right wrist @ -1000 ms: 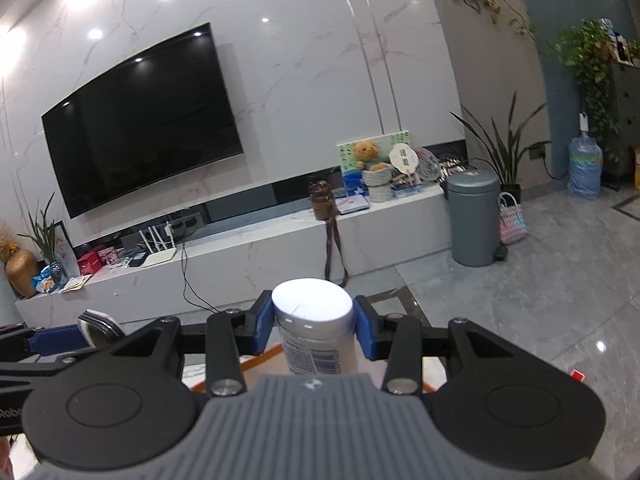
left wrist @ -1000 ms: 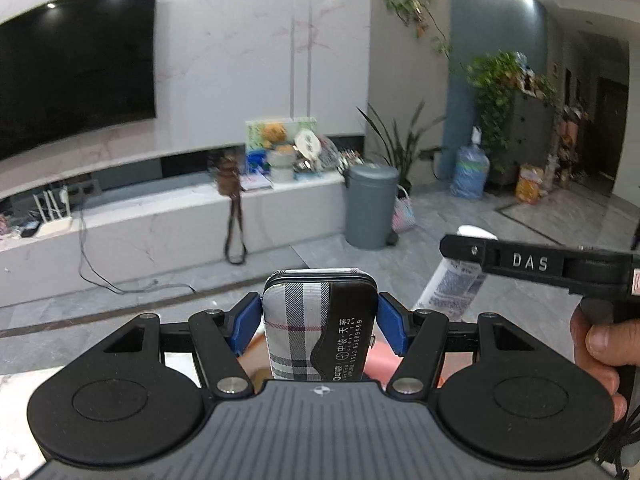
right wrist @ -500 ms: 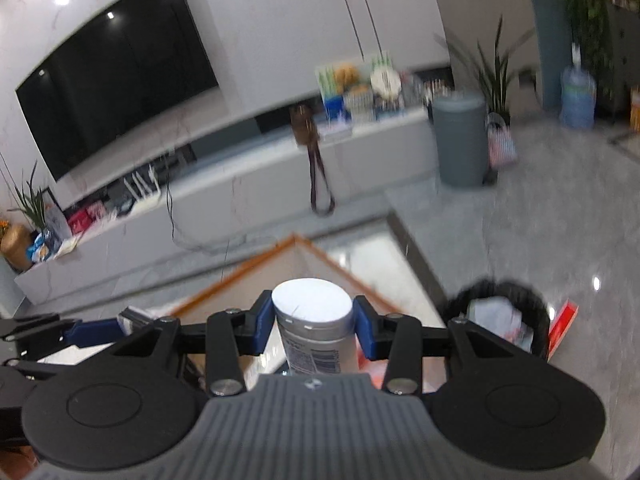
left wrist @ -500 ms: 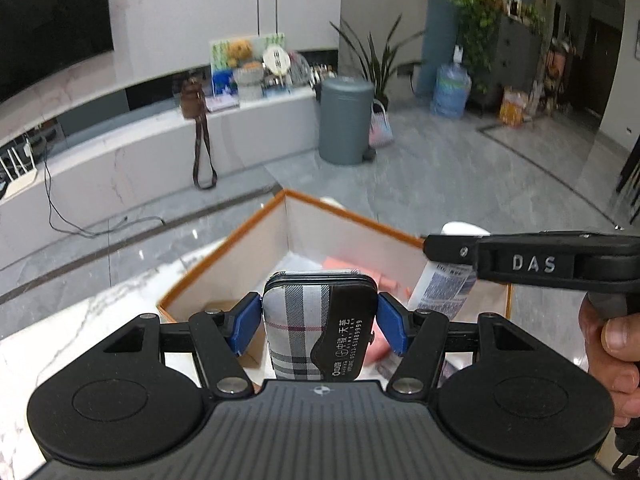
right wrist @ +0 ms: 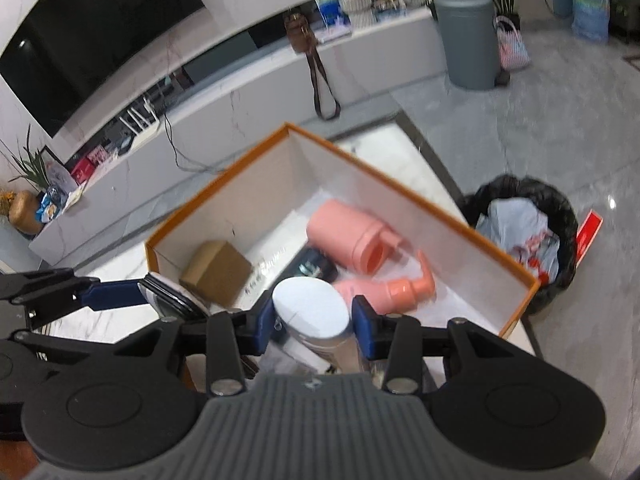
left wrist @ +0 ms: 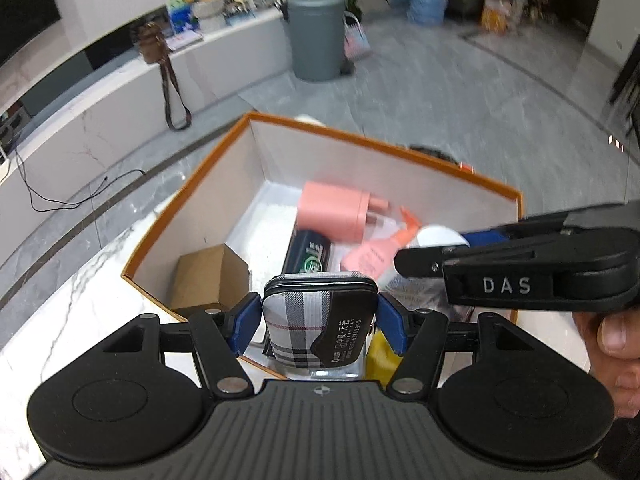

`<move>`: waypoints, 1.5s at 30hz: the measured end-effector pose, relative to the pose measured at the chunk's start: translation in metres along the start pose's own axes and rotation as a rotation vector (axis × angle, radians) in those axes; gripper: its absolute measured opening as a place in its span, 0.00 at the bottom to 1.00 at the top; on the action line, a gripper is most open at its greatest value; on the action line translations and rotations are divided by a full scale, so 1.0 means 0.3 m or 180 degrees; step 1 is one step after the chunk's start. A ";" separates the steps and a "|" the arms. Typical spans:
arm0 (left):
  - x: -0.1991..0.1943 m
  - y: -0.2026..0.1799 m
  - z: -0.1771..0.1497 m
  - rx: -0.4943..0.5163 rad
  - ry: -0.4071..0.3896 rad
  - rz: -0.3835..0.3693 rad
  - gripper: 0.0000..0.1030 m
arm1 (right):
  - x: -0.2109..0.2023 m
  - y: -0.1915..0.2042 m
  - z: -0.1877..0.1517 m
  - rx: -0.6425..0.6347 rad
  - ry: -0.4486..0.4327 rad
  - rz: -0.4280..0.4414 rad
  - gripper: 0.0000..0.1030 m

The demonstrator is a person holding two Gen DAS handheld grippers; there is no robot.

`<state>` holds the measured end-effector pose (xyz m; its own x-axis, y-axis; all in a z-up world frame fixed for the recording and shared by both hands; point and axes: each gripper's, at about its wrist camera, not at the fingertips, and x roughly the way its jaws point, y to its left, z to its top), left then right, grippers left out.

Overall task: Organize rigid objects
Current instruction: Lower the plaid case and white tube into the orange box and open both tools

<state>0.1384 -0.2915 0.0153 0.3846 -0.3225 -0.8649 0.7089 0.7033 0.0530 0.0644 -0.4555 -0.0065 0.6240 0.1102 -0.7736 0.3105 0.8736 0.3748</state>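
Left claw: the left claw (left wrist: pixel 319 312) squeezes a checked case (left wrist: pixel 316 320), held upright.
Right claw: the right claw (right wrist: pixel 313 326) pinches a white jar (right wrist: pixel 310 316); its jaws have just closed a bit more.
Way to go: the orange box (right wrist: pixel 224 184) lies right below both claws, open side up.
Nearer: both hang over its near edge.
Inside: a pink jug (right wrist: pixel 352 240), a brown carton (right wrist: pixel 214 270).
Surface: a white marble table (left wrist: pixel 80 308).
Room: grey floor, a grey bin (right wrist: pixel 468 40).

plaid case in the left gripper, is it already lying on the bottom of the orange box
No, the plaid case sits clamped between the left gripper pads, held above the orange box.
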 end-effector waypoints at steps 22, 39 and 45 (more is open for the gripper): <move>0.183 -0.074 0.073 0.0318 0.0359 0.0057 0.70 | 0.096 -0.079 0.036 0.0090 0.0236 -0.0192 0.35; 0.288 -0.115 0.065 0.0448 0.0558 0.0077 0.70 | 0.146 -0.056 0.031 -0.0171 0.0346 -0.0367 0.35; 0.306 -0.115 0.068 0.0473 0.0597 0.0091 0.70 | 0.170 -0.052 0.035 -0.0272 0.0376 -0.0476 0.36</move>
<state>0.1613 -0.3584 -0.0558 0.2991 -0.1706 -0.9388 0.7839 0.6050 0.1398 0.0991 -0.4685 -0.0464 0.4856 0.0268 -0.8738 0.3283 0.9208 0.2107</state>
